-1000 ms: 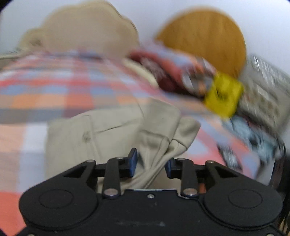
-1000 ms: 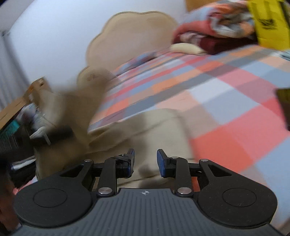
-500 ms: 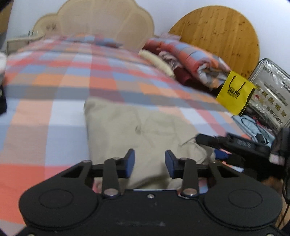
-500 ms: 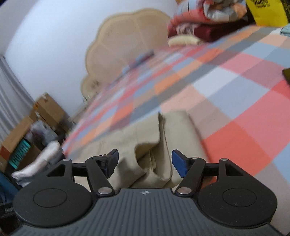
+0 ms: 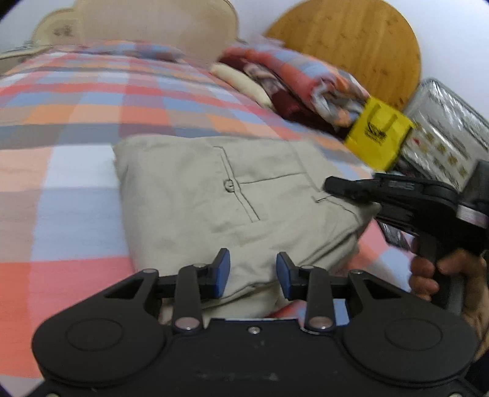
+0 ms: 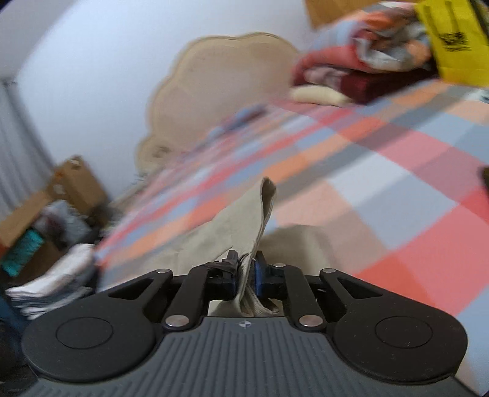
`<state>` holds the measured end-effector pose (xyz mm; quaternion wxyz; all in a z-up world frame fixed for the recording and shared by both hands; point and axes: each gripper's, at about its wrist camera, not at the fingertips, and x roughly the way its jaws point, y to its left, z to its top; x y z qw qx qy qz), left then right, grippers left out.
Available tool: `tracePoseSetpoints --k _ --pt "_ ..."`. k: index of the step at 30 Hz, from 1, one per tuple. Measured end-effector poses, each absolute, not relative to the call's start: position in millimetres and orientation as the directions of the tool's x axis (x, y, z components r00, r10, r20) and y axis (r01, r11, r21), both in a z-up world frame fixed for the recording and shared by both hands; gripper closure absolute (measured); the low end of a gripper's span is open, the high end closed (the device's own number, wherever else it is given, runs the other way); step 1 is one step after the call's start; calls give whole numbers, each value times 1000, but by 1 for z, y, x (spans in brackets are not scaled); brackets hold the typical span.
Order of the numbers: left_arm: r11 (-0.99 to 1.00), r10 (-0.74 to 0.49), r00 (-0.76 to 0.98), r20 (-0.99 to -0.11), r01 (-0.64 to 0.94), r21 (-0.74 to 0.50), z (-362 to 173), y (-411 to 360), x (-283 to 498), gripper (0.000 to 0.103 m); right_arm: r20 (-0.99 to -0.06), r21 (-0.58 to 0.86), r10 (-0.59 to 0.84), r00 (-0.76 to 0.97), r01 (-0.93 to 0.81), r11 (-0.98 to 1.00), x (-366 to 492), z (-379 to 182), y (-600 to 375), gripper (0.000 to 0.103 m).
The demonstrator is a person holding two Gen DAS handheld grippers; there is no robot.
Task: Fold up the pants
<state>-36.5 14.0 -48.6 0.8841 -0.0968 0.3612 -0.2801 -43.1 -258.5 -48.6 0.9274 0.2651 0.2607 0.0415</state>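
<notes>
Beige pants [image 5: 232, 201] lie folded on the checkered bedspread [image 5: 76, 128], back pocket up. My left gripper [image 5: 252, 270] is open and empty, its blue pads just above the near edge of the pants. My right gripper [image 6: 245, 273] is shut on a fold of the beige pants [image 6: 235, 226], which stands up between its pads. In the left wrist view the right gripper [image 5: 339, 187] reaches in from the right over the pants' right edge.
A wooden headboard [image 5: 159, 27] stands at the far end. Folded blankets [image 5: 299, 82], a yellow bag [image 5: 377, 137] and a round wooden board [image 5: 348, 45] lie at the right. Cardboard boxes and stacked laundry [image 6: 52, 220] stand beside the bed.
My right gripper has shut on the pants' edge; it was open half a second ago. The left gripper has stayed open and moved closer to the near edge.
</notes>
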Motion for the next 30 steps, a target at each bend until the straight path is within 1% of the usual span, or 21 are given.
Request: tracePoseSetpoints --k 2,3,4,5,7,8,9,10,13,15,17,21,22,23,25,28,29,30 --pt "824 -564 561 -606 431 -369 -62 6 -32 70 -533 457 157 831 126 881 -39 -73 -265 85" --pt "829 -555 563 -613 430 -357 -67 3 -31 70 -558 463 162 814 143 875 -37 -85 -267 84" --pt "831 -552 567 -611 435 -347 -69 2 -31 70 -557 479 165 814 153 864 -36 -91 -267 84" --pt "829 -554 567 -609 438 -347 -68 3 -32 71 -547 484 163 821 151 862 -37 -92 -266 82" --pt "823 -565 559 -607 438 -362 -60 8 -34 70 -532 479 157 832 143 866 -42 -85 -266 73" --pt "821 -569 560 -602 433 -372 -53 13 -35 67 -521 477 147 841 144 867 -45 -81 -268 68" --pt "820 -571 573 -587 428 -380 -44 19 -36 65 -501 474 129 856 147 868 -49 -73 -268 68" --pt "820 -572 599 -560 428 -379 -35 26 -37 60 -473 474 124 872 134 870 -53 -65 -268 68" --pt "841 -542 676 -500 439 -317 -11 33 -26 59 -413 471 162 896 57 880 -51 -47 -261 66" --pt "855 -519 693 -500 422 -302 -7 31 -8 59 -404 447 190 895 12 894 -39 -43 -255 66" --pt "864 -503 686 -526 396 -311 -15 29 13 59 -425 417 207 881 -13 909 -23 -46 -248 66" --pt "895 -443 661 -606 372 -248 -48 20 33 59 -516 366 179 838 27 930 3 -71 -244 67" --pt "894 -443 652 -615 376 -245 -58 19 34 59 -543 362 173 822 43 931 9 -81 -246 69" --pt "892 -445 644 -622 377 -247 -66 20 34 59 -563 358 166 810 58 932 13 -89 -248 79" --pt "892 -446 638 -627 371 -257 -75 17 36 59 -568 365 160 807 73 928 15 -95 -250 81" --pt "893 -446 632 -634 366 -263 -67 19 38 57 -584 367 174 793 66 928 16 -85 -251 81" --pt "890 -453 630 -630 358 -282 -61 24 36 51 -586 360 180 790 54 931 12 -80 -252 73" --pt "883 -469 638 -611 348 -314 -54 32 32 44 -578 361 191 793 38 932 8 -72 -254 62"
